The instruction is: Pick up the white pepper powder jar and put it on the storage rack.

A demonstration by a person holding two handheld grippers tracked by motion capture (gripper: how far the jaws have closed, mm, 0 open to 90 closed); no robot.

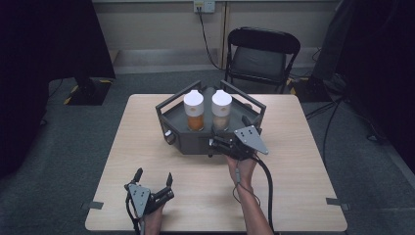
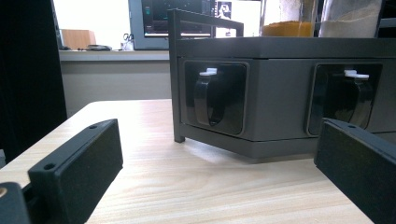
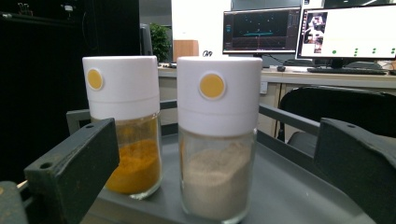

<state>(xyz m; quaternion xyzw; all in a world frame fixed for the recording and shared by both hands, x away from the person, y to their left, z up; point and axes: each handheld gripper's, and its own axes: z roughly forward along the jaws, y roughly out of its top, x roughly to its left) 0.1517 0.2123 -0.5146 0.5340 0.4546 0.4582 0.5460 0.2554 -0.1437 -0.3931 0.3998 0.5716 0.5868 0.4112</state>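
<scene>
Facing right tongs (image 3: pixel 219 154), pale-powder jar (image 3: pixel 217 140) between spread jaws.

The high view looked forward and down from above the person's side, taking in the whole worktop (image 1: pixel 147 147). The left tool's camera sat low near the wood, facing the grey rack's (image 2: pixel 280 93) front close up. The right tool's camera looked level at the two spice jars (image 3: pixel 217 140), very near. All three shared that rack.
</scene>
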